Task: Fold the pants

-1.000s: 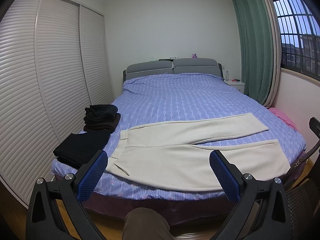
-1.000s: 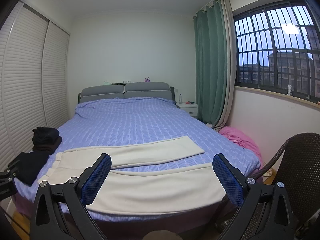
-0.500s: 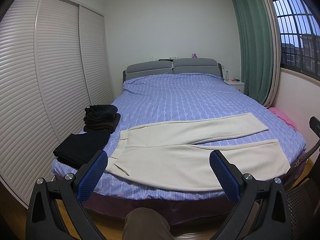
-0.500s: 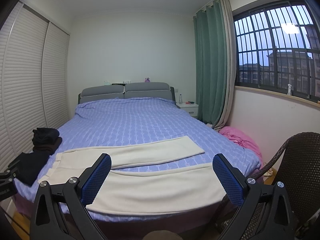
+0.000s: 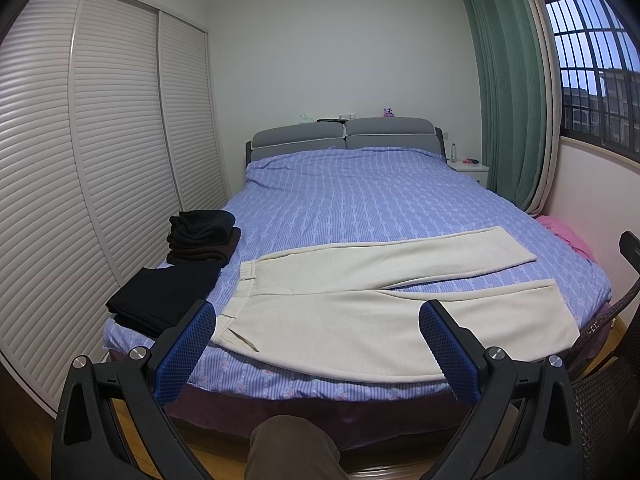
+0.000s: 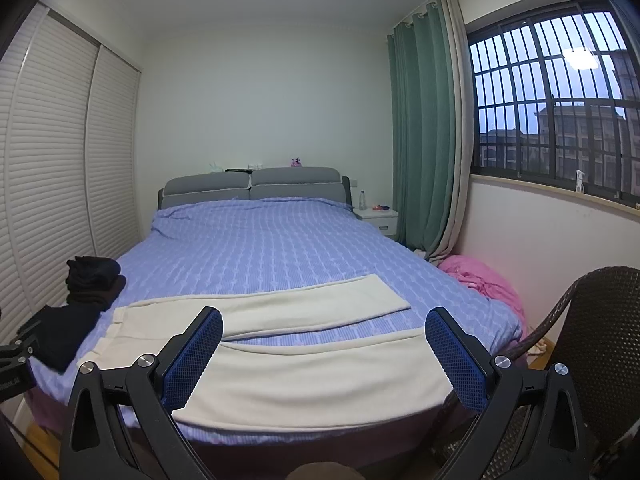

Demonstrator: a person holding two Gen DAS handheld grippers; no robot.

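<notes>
**Cream pants laid flat, both tongs spread and waiting**

The cream pants (image 5: 360,300) lie flat across the foot of the bed (image 5: 360,200), filling the lower middle of both views. The waistband sits toward the left of the frame, and the two legs run to the right and part in a narrow V. The nearer leg lies just beside the bed's edge. The left tongs (image 5: 316,340) and the right tongs (image 6: 324,344) are both spread wide, hold nothing, and hover short of the fabric.

The step in hand looks like the first fold: laying one leg over the other. To do it well, one pair of tongs should likely pinch the far leg at its hem, on the right of the frame, while the other takes the waistband corner on the same side. Both then lift together and carry the cloth toward the near leg, so the seams line up and no crease is trapped. Pinch a single layer only, and keep the near leg from sliding off the edge.

At the left edge sit folded dark clothes (image 5: 164,300) and a second dark stack (image 5: 204,236), well clear of the legs. The near rim of the pants is partly hidden by the tongs' fingers. A pink heap (image 6: 484,284) beside the bed is too bunched to identify. A knee shows at the bottom of the left view, and a wicker chair (image 6: 592,340) is cut off at lower right.
</notes>
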